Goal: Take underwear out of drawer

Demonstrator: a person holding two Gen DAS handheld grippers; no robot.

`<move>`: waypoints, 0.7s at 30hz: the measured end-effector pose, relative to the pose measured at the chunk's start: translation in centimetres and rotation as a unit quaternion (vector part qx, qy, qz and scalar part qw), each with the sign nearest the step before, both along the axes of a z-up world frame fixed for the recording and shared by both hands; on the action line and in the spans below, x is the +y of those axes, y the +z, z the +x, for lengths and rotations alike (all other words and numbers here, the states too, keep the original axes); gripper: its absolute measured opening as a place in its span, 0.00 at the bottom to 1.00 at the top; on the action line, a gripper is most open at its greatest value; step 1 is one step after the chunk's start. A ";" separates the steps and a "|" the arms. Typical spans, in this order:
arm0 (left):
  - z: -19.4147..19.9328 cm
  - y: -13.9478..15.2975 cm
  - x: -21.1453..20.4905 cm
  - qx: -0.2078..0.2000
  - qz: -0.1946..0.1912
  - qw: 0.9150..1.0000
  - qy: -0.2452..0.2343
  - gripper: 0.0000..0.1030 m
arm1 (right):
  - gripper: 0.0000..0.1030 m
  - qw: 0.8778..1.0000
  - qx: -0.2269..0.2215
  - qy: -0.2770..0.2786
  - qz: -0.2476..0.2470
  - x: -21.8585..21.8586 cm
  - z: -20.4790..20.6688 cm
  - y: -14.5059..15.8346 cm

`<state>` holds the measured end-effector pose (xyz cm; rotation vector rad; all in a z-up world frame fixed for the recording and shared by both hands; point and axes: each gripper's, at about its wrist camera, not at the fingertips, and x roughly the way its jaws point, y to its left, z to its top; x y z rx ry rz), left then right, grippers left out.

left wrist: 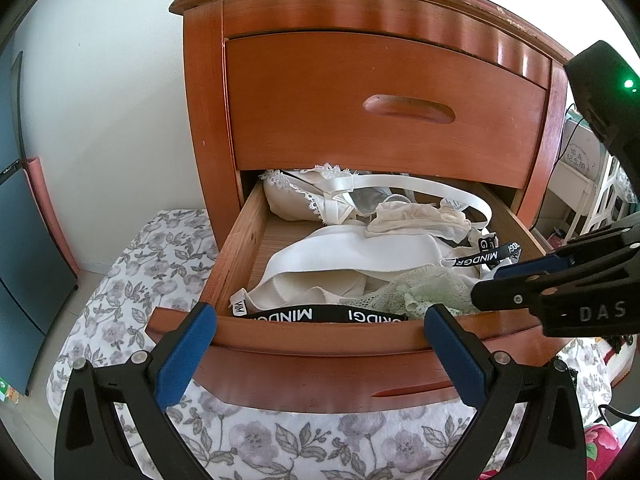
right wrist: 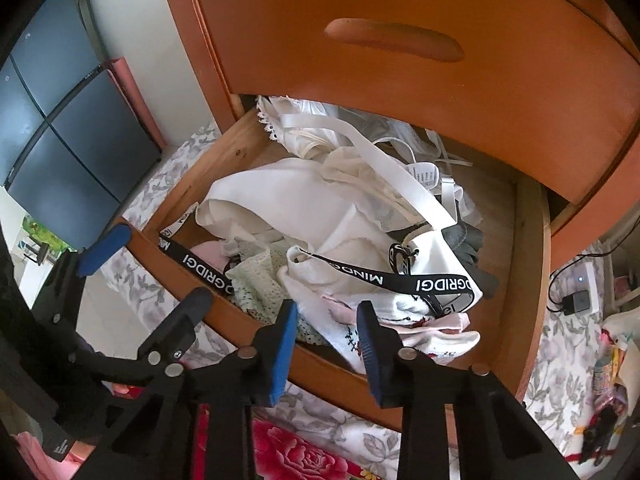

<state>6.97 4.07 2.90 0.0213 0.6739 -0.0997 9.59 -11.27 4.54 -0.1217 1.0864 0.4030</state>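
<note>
Over open lower drawer (right wrist: 528,280): right gripper (right wrist: 326,320) jaws part-closed, not clamped, straddling white-and-pink underwear (right wrist: 424,328) at front rim. Left gripper (left wrist: 320,320) wide open, empty, at drawer front. Risk: black logo strap (right wrist: 400,280) overlaps pile; likely drags neighbouring garments out.

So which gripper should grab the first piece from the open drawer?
Right. The right gripper hangs over the heap, jaws apart around the white garment. The left gripper sits wide open at the drawer front.
</note>
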 end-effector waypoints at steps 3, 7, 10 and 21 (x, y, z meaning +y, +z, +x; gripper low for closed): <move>0.0 0.0 0.0 0.000 0.000 1.000 0.000 1.00 | 0.27 1.000 0.004 -0.002 0.002 0.1 0.3 -0.3; 0.0 0.0 0.0 0.000 0.000 1.000 0.000 1.00 | 0.19 1.000 0.012 0.001 0.003 0.3 0.6 -0.7; 0.0 0.0 0.0 0.000 0.000 1.000 0.000 1.00 | 0.10 1.000 0.010 0.003 -0.003 0.5 0.4 -0.8; 0.0 0.0 0.0 0.000 0.000 1.000 0.000 1.00 | 0.06 0.999 -0.029 -0.033 0.002 -1.9 0.6 1.7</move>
